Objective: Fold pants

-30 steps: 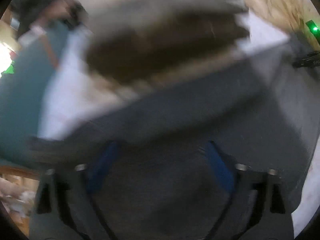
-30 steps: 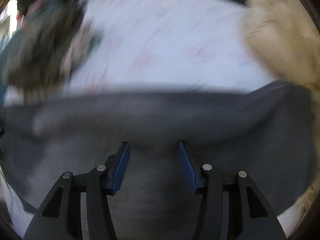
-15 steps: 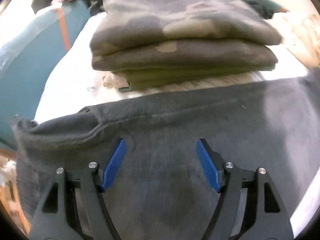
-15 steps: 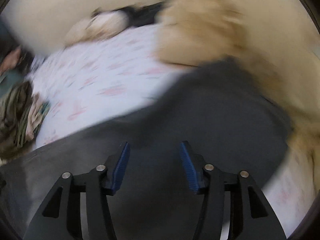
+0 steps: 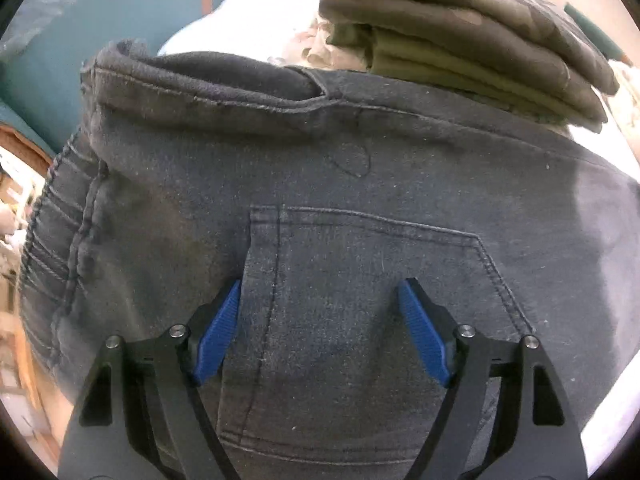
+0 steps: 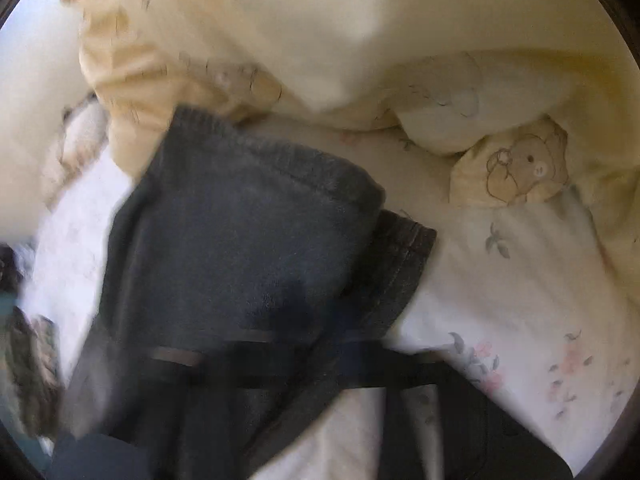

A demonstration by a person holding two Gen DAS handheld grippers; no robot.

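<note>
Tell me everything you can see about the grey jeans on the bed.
The grey jeans are faded dark denim, lying flat, back side up, on a floral sheet. A stitched back pocket, side seams and a rolled upper edge show. A stack of folded camouflage clothes lies just beyond them. In the right wrist view, two hemmed leg ends overlap, reaching a cream blanket.

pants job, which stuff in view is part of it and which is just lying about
Part of the job:
- grey jeans
- left claw, open over the back pocket
- right claw, too blurred to place

Just lying about:
- stack of folded clothes
- flowered sheet
- cream teddy-bear blanket
</note>
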